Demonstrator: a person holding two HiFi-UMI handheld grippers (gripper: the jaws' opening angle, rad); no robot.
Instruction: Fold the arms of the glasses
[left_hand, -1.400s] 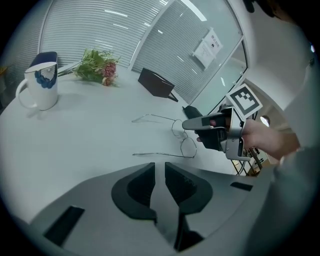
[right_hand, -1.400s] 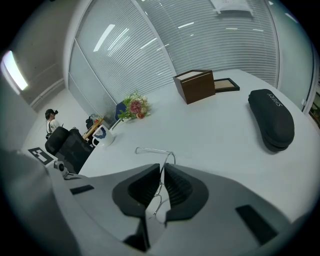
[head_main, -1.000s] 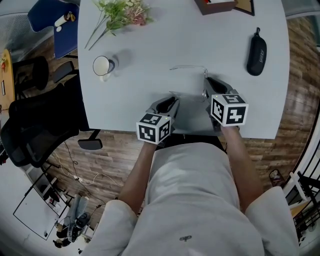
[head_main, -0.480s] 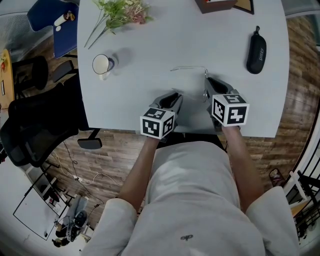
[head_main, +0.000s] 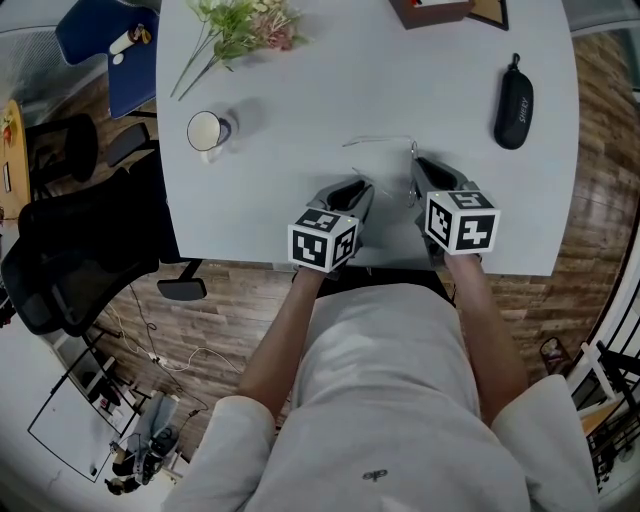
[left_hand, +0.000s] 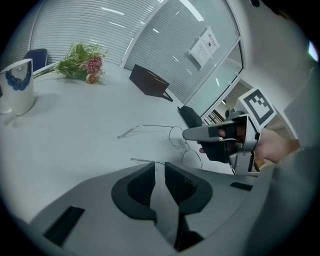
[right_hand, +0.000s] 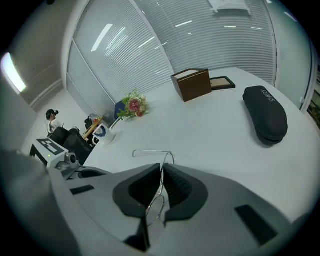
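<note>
Head view: left gripper (head_main: 352, 190) over the near edge of the table (head_main: 300, 100), jaws a sliver apart, nothing between them. Glasses (left_hand: 176, 136) rest on the tabletop, both arms out. Right gripper (right_hand: 161, 169), jaws just closing, pinches the front rim.
</note>
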